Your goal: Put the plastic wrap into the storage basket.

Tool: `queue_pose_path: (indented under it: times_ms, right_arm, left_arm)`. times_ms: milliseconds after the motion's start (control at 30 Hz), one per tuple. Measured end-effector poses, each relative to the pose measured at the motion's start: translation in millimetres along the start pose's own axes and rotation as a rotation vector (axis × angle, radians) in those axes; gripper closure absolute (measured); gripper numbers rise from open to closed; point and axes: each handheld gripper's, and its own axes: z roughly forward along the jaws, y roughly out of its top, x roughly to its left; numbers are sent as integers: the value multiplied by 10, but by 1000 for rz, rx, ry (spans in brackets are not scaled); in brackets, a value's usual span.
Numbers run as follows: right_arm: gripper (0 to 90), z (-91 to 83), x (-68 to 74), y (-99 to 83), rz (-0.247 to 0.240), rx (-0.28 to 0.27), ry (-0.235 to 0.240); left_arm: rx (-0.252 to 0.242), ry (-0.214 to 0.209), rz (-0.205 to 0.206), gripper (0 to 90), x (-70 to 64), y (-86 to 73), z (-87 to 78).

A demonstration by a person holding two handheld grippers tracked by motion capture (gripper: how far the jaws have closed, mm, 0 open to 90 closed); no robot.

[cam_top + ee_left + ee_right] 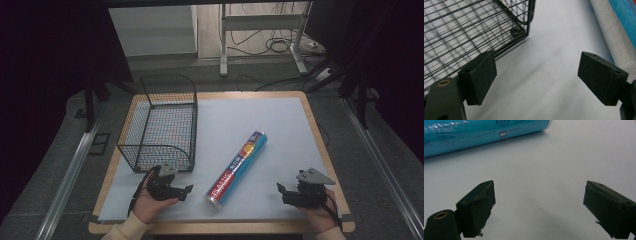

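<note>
A long blue cylindrical roll of plastic wrap [238,169] lies diagonally on the pale grey mat [260,120] that covers the wooden table [315,130], about midway between the two grippers and touching neither. The left gripper [189,189], held low near the table's front edge, has its jaws spread wide with nothing between them; in the left gripper view they frame bare mat, and the roll [621,27] is cut off at the upper right. The right gripper [280,189] is likewise released and empty. In the right gripper view the roll [484,131] runs off the left edge, its small print blurred. A black wire mesh basket [162,125] stands just beyond the left gripper, its near corner [520,31] close to that jaw.
</note>
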Motion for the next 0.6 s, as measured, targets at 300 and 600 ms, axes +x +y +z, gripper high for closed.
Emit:
queue_pose_path:
  times_ms: [300, 600]
  right_arm:
    - [122, -42, -43, -62, -7, 12, -1]
    - [119, -96, -35, -13, -33, -36, -19]
  left_arm:
    - [21, -7, 9, 153, -24, 66, 65]
    - [22, -20, 14, 151, -55, 62, 23]
